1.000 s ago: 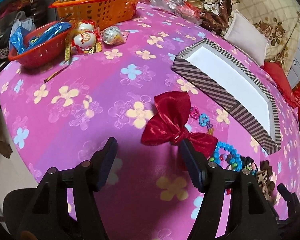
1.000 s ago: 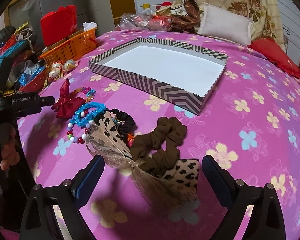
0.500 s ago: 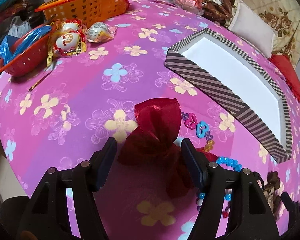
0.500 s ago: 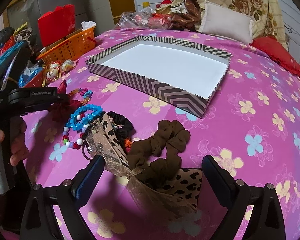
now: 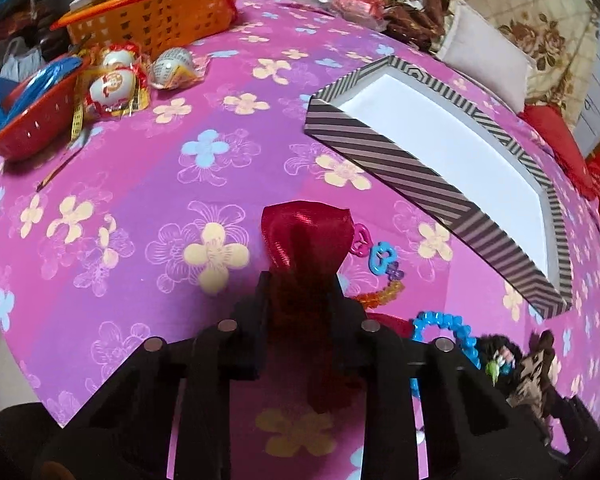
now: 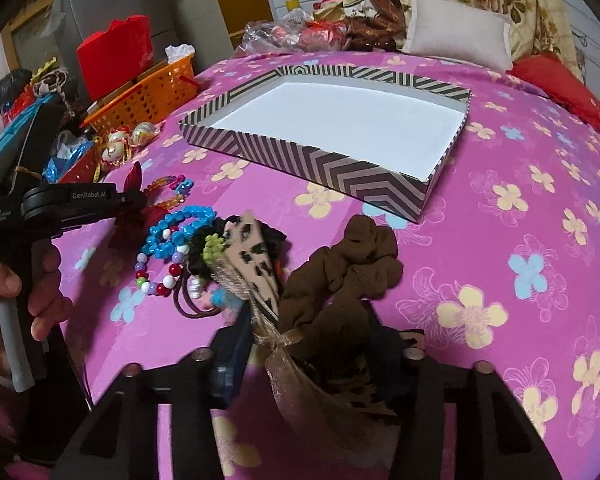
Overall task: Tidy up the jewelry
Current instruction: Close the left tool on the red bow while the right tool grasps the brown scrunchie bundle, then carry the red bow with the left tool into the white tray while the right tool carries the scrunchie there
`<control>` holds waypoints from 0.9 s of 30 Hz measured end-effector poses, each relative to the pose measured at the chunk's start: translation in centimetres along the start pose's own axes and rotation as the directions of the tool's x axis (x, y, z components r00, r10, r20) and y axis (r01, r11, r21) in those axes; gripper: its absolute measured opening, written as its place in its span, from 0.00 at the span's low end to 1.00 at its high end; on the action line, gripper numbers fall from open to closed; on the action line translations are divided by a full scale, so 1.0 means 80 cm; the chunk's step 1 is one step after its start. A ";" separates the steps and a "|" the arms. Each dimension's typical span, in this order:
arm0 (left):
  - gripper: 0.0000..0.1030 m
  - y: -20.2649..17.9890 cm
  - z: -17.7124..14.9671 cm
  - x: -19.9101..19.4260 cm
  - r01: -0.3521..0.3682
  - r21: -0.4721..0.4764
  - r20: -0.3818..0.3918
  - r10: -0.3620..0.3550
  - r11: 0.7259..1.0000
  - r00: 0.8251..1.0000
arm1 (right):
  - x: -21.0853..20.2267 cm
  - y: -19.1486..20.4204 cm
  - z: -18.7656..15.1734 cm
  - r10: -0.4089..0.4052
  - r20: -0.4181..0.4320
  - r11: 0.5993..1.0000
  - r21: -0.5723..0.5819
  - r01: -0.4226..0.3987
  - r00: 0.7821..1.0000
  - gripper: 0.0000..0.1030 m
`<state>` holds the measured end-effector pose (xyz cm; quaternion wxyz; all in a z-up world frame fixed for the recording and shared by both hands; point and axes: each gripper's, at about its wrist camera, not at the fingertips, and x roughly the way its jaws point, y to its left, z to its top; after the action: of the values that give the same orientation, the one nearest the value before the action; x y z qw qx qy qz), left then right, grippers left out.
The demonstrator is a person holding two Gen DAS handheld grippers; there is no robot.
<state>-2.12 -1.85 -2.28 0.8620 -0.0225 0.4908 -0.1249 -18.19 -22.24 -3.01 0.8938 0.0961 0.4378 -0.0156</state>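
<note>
Left gripper (image 5: 298, 304): fingers pressed in on the middle of the red satin bow (image 5: 306, 236), one loop fanning out beyond the tips, the rest dark between them; the bow is low over the pink flowered cloth (image 5: 140, 200)

Right gripper (image 6: 300, 344): fingers drawn close around the leopard-print bow (image 6: 252, 256) and the near end of the brown scrunchie (image 6: 352, 264); which of the two is actually pinched, cannot tell, since both sit in the gap

Just right of the red bow, on the cloth: pink and blue plastic charms (image 5: 374, 250) with a short orange bead strand below them; nearer the right gripper, a blue bead bracelet (image 6: 176, 228) touching a strand of mixed coloured beads (image 6: 156, 280) and a black scrunchie (image 6: 204, 252), all heaped beside the leopard bow

Left hand (image 6: 16, 300) wraps the left gripper's handle, at the left edge of the right wrist view

Beyond the heap: striped shallow box (image 6: 340, 168), white inside, apart from the jewelry

Far left: red colander (image 5: 24, 120), wrapped round ornaments (image 5: 116, 84), orange basket (image 5: 156, 16)

Farthest: white cushion (image 6: 456, 32)
</note>
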 end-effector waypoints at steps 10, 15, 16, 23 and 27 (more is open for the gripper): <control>0.18 0.002 -0.005 -0.048 0.023 0.036 0.059 -0.025 0.999 0.998 | -0.049 0.008 0.011 0.007 0.108 1.000 -0.020 -0.005 0.994 0.32; 0.18 -0.001 0.003 -0.077 0.045 0.061 0.095 -0.050 0.997 0.994 | -0.068 0.012 0.021 0.012 0.150 1.000 -0.018 -0.009 0.989 0.32; 0.18 -0.004 0.004 -0.081 0.043 0.069 0.102 -0.050 0.997 0.994 | -0.071 0.013 0.023 0.008 0.157 1.000 -0.022 -0.005 0.988 0.32; 0.18 -0.027 0.016 -0.095 0.009 0.129 0.141 -0.028 0.992 0.990 | -0.075 0.012 0.041 -0.017 0.180 0.999 -0.032 0.024 0.984 0.32; 0.18 -0.044 0.027 -0.093 -0.017 0.168 0.159 -0.010 0.986 0.987 | -0.070 0.002 0.053 -0.043 0.181 0.998 -0.034 0.050 0.983 0.32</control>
<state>-4.60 -3.66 5.61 0.8976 0.0414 0.4079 -0.1621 -18.31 -23.18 3.97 0.9309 0.0668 0.3574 -0.0365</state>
